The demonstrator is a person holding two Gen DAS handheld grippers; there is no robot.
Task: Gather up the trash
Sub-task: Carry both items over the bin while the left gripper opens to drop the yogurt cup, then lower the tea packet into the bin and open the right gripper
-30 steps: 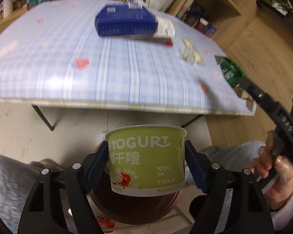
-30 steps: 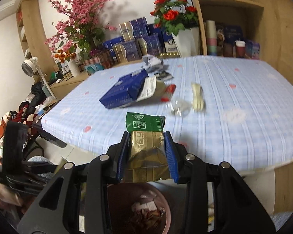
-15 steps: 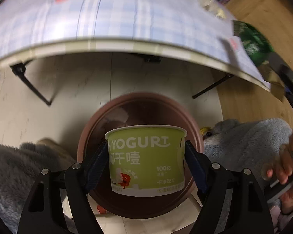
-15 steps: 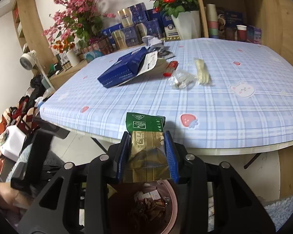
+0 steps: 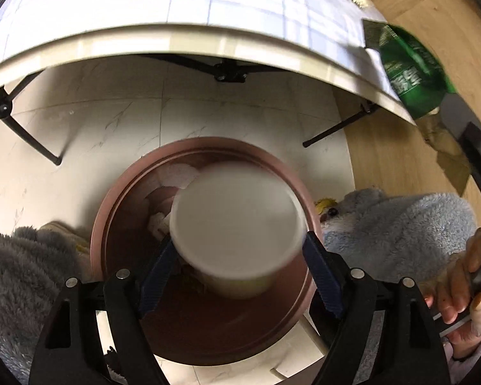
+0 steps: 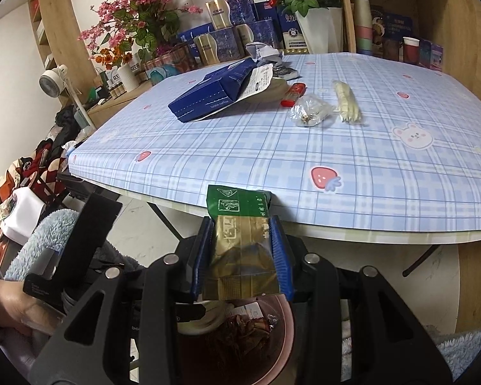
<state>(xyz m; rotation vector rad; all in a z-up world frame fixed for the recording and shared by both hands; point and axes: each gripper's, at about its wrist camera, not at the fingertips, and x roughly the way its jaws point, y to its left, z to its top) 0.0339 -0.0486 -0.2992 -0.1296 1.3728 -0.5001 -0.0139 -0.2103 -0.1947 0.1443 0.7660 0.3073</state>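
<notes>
Left gripper [image 5: 237, 266]: jaws opening, the blue pads standing clear of the yogurt cup [image 5: 237, 224]. The cup is between them, blurred and tipped mouth-up toward the camera; in my judgement it is released and dropping into the brown bin [image 5: 112, 224] directly below, on the pale floor near the table's edge.

Right gripper [image 6: 242, 256]: clenched on a green-and-gold packet [image 6: 240, 250], held upright above the same bin [image 6: 285, 327], whose contents show beneath it. The packet is not yet released.

Remaining on the table [image 6: 240, 147]: a blue carton [image 6: 211, 93] at far left, a red wrapper [image 6: 293, 93], a clear crumpled bag [image 6: 309, 112] and a pale wrapper [image 6: 346, 102] toward the far right.

Risks, as judged:
- The cup is tilting as it falls; it could strike the bin's rim and roll onto the floor, since it sits toward the bin's right side.
- The two tools work close together over one opening; the packet's release could be fouled by the left tool.
- The packet is light and flat; dropped from this height, it may drift and land outside the bin.
- A fluffy blue garment [image 5: 400, 234] lies just right of the bin and could catch stray trash.
</notes>
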